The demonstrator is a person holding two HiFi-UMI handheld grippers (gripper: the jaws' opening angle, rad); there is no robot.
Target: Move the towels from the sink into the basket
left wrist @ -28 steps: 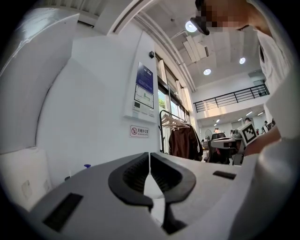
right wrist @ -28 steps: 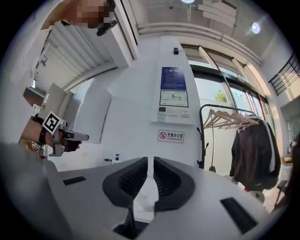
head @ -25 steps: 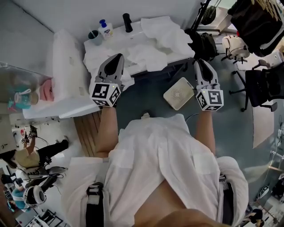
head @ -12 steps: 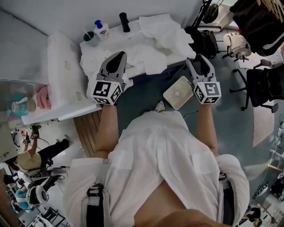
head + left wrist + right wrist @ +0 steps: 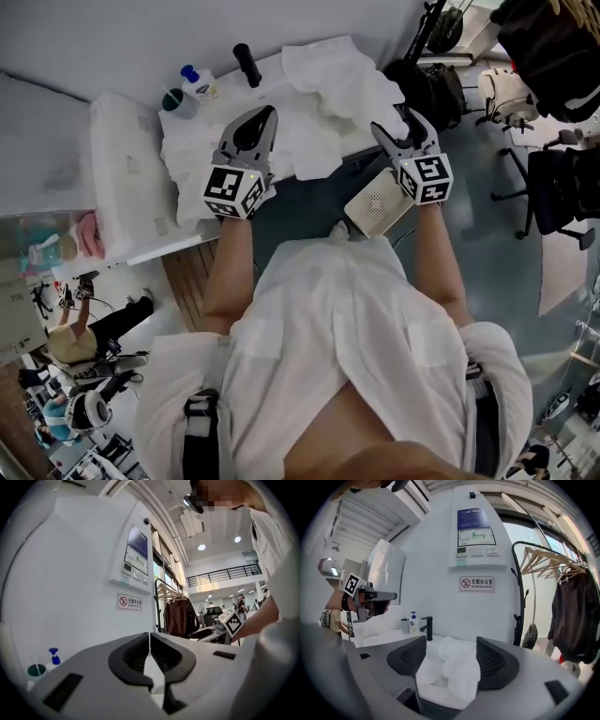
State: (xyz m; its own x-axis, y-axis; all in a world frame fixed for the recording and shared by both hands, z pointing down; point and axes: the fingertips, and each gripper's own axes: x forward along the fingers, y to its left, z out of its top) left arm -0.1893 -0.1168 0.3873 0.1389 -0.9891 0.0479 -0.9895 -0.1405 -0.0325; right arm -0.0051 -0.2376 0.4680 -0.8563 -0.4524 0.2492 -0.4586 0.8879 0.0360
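**Head view, nearest to farthest.** The person's torso [image 5: 328, 319], in white clothing, fills the lower frame, with both forearms reaching toward 12 o'clock. On the floor at 1 o'clock lies a white square object [image 5: 378, 199] with a perforated face, just below the right gripper's marker cube.

**Left gripper** [image 5: 269, 112], at 11 o'clock. The jaws are together, with the pads meeting at their tips and nothing caught between them. It sits above the front edge of the towels.

**Right gripper** [image 5: 391, 122], at 1 o'clock. The jaws have just been opening and stand well apart. In the right gripper view the towel heap shows in the gap between them, and the pads do not press on it.

**Towels** [image 5: 319, 103]. They form a crumpled white heap at 12 o'clock that fills the sink [image 5: 223, 92], with folds hanging over its front rim.

**Back row, at 11 o'clock against the wall.** Here stand a black faucet [image 5: 247, 64], a soap bottle [image 5: 197, 84] with a blue pump, and a dark cup [image 5: 175, 101].
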